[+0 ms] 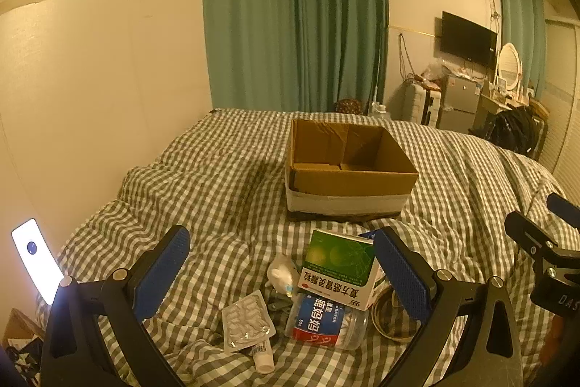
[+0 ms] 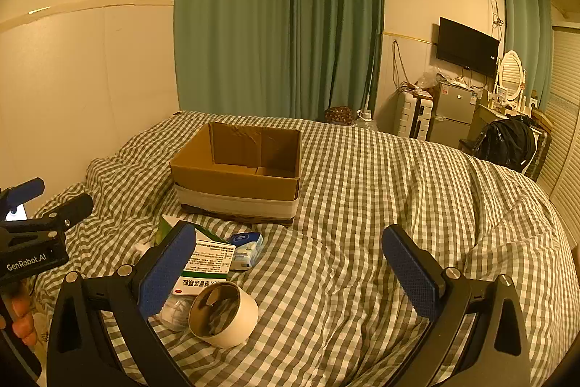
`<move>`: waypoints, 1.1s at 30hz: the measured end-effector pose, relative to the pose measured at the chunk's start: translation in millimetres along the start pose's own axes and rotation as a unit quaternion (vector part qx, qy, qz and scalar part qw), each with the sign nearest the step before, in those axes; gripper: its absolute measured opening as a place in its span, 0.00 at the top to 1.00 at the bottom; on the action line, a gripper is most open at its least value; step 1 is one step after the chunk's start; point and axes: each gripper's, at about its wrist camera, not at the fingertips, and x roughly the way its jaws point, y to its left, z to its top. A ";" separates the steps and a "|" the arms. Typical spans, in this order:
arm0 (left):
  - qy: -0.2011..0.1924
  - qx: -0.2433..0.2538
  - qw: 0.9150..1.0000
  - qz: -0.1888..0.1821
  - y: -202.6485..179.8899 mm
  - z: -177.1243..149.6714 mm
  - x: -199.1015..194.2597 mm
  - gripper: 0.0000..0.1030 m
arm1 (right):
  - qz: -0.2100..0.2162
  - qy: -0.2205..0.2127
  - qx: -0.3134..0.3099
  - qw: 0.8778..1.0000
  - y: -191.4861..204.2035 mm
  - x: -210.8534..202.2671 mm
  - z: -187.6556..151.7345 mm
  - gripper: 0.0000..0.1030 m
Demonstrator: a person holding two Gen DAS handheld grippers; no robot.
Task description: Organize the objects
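Note:
An open cardboard box (image 1: 349,169) (image 2: 237,165) stands on the checked bedspread (image 1: 224,176) (image 2: 380,191). In front of it lies a heap: a green and white medicine box (image 1: 339,269) (image 2: 206,258), a clear jar with a blue label (image 1: 326,320), a blister pack (image 1: 248,320), a small white tube (image 1: 262,356), a white tape roll (image 2: 223,312) and a small blue packet (image 2: 246,249). My left gripper (image 1: 282,274) hangs open above the heap, nothing between its fingers. My right gripper (image 2: 290,269) is open over bare bedspread, to the right of the heap.
A lit phone (image 1: 36,260) leans at the left wall. Green curtains (image 2: 275,20) hang behind the bed. Far right stand a small fridge (image 2: 453,113), a suitcase (image 2: 415,115), a dressing table with a mirror (image 2: 511,78) and a black bag (image 2: 507,142).

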 end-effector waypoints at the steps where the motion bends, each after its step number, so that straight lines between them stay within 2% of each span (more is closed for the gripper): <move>1: 0.000 -0.001 1.000 0.000 0.5 0.4 -0.1 0.00 | 0.000 0.000 0.000 1.000 0.0 -0.8 -0.2 0.00; 23: 0.011 0.001 1.000 0.010 3.2 -1.6 3.8 0.00 | 0.003 0.009 -0.010 1.000 5.6 2.0 -1.3 0.00; 33: 0.022 0.005 1.000 0.011 1.6 -5.1 7.2 0.00 | 0.016 0.014 -0.014 1.000 7.2 3.1 -2.8 0.08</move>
